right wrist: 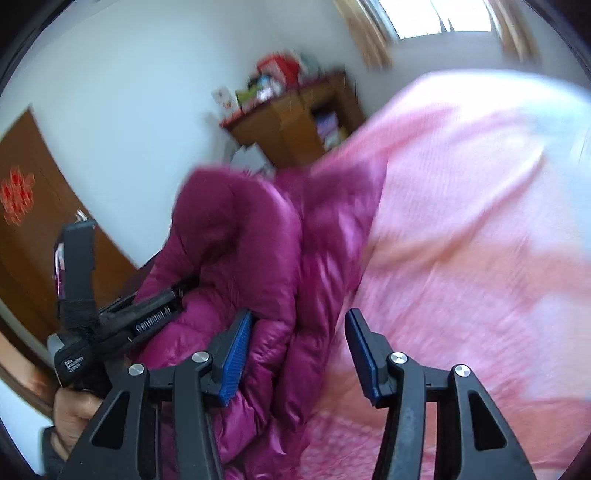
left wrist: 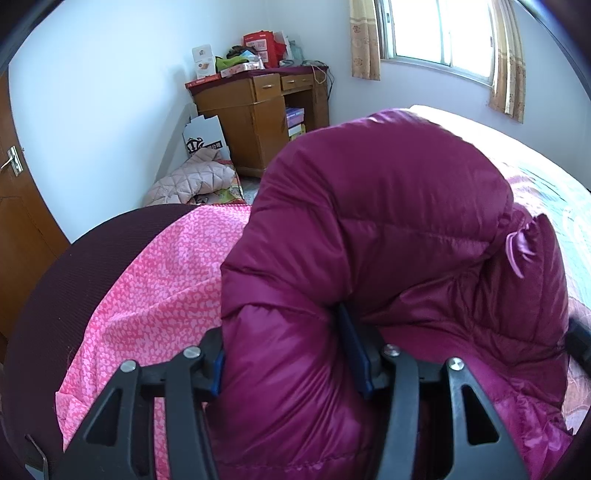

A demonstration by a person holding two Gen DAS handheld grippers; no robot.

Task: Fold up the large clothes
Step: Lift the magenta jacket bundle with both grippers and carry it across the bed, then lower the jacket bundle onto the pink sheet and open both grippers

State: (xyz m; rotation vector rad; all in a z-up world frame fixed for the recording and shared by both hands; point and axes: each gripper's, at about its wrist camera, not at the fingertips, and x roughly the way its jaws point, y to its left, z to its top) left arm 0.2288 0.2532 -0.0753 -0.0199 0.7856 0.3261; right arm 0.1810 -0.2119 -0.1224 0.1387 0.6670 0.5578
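A magenta puffer jacket (left wrist: pixel 388 229) is bunched up over the pink bed cover (left wrist: pixel 162 295). My left gripper (left wrist: pixel 291 354) is shut on a thick fold of the jacket and holds it raised; the jacket fills the space between its blue pads (left wrist: pixel 360 365). In the right wrist view the jacket (right wrist: pixel 251 258) hangs from the left gripper's body (right wrist: pixel 147 325) at the left. My right gripper (right wrist: pixel 299 350) is open, its pads (right wrist: pixel 236 354) wide apart, with jacket folds lying between them and against the left pad. This view is motion-blurred.
A wooden desk (left wrist: pixel 258 122) piled with boxes stands in the far corner under a window (left wrist: pixel 439 33). A beige quilted garment (left wrist: pixel 195 177) lies on the floor by the desk. A brown door (left wrist: pixel 14 206) is at the left. A dark bed edge (left wrist: pixel 55 302) curves at the left.
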